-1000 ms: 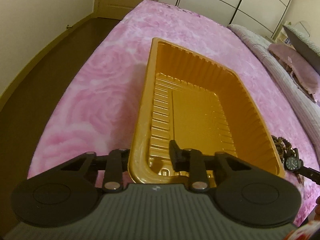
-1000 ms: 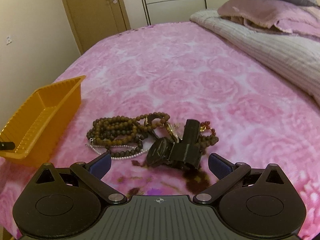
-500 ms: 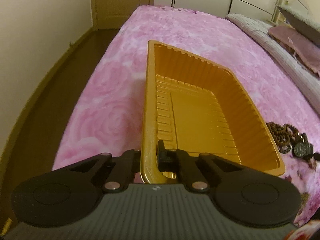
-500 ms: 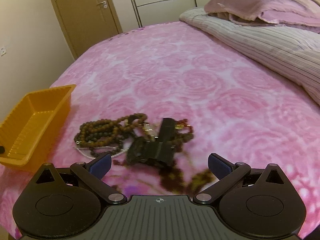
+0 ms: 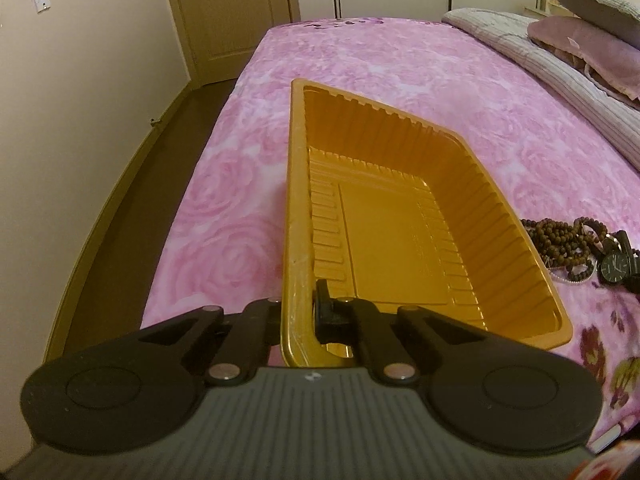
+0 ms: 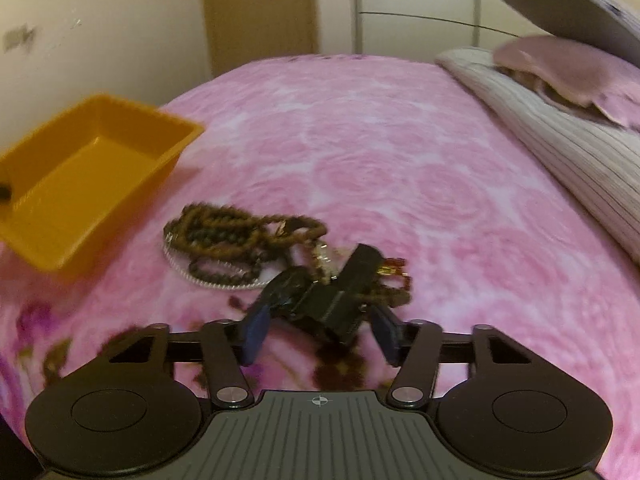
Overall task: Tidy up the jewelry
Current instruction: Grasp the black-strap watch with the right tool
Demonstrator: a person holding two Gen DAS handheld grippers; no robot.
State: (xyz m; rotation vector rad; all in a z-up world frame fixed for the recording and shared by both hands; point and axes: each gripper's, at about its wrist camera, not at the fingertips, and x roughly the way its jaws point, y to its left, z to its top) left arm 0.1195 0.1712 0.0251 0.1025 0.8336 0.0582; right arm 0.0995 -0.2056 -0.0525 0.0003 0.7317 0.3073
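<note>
My left gripper (image 5: pixel 298 314) is shut on the near left rim of an empty orange plastic tray (image 5: pixel 296 184) that rests on the pink bed. The tray also shows at the left of the right wrist view (image 6: pixel 168 160). A heap of brown bead strings (image 6: pixel 236 240) lies right of the tray, also seen in the left wrist view (image 5: pixel 560 240). A black wristwatch (image 6: pixel 320 300) lies at the heap's near side; its face shows in the left wrist view (image 5: pixel 614 268). My right gripper (image 6: pixel 320 330) is partly closed, its blue pads (image 6: pixel 256 330) either side of the watch, apart from it.
The bed has a pink rose-patterned cover (image 6: pixel 380 160). A striped grey quilt (image 6: pixel 560 128) and pillows (image 6: pixel 560 64) lie at the right. The bed's left edge drops to a dark floor (image 5: pixel 120 208). A door (image 5: pixel 236 16) stands behind.
My left gripper closed on the tray's rim. My right gripper moved forward to the watch and narrowed around it.
</note>
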